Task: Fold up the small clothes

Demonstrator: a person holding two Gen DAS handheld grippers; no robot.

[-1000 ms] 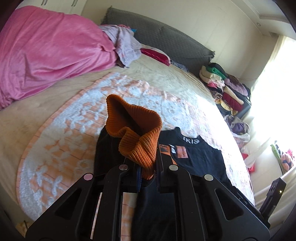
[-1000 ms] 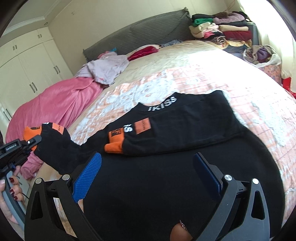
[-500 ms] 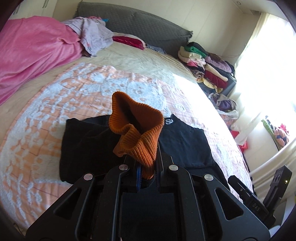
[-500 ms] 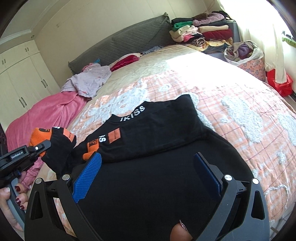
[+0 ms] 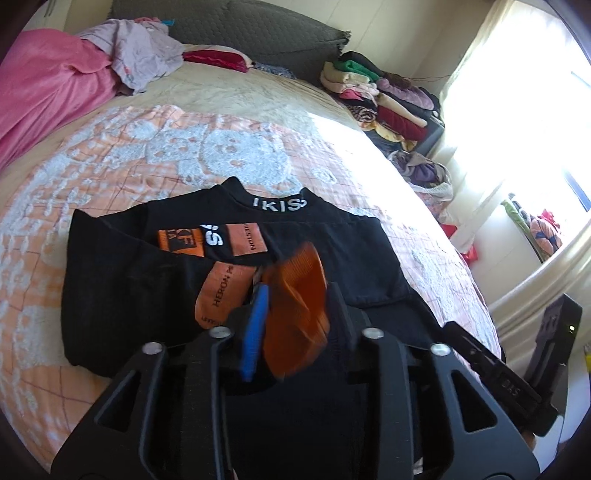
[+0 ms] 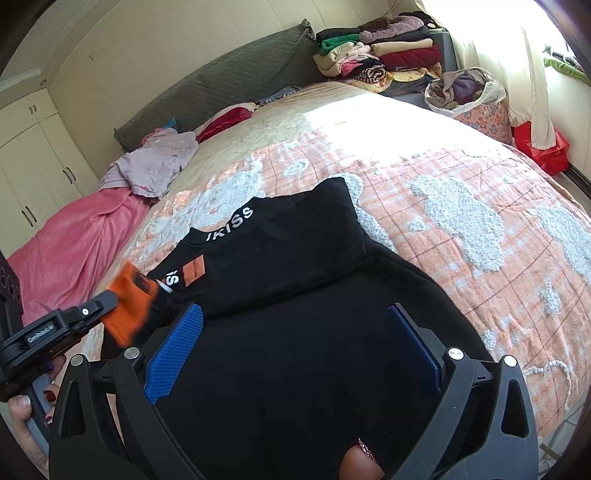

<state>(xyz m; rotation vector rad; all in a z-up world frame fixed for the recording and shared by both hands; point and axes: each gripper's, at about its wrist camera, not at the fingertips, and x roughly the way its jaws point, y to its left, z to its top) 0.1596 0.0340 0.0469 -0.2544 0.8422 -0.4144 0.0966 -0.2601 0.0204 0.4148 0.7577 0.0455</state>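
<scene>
A small black sweatshirt (image 5: 147, 280) with orange patches and white collar lettering lies on the orange-and-white bedspread (image 5: 184, 147); it also shows in the right wrist view (image 6: 295, 258). Its orange ribbed cuff (image 5: 295, 317) sits blurred between the fingers of my left gripper (image 5: 297, 295), whose jaws stand a little apart around it. In the right wrist view the left gripper (image 6: 107, 302) reaches over the sweatshirt's left side with the cuff (image 6: 129, 306) at its tip. My right gripper (image 6: 291, 343) is open and empty above the sweatshirt's lower body.
A pink blanket (image 5: 44, 92) and lilac garment (image 5: 140, 55) lie at the bed's far left by a grey headboard (image 5: 258, 33). A stack of folded clothes (image 5: 380, 96) and a bag of clothes (image 6: 465, 92) stand at the far right. White cupboards (image 6: 29, 177) stand left.
My left gripper carried the sleeve to the right over the sweatshirt's body. Its jaws have parted and the orange cuff now droops, blurred, between them. The right gripper stayed open.
</scene>
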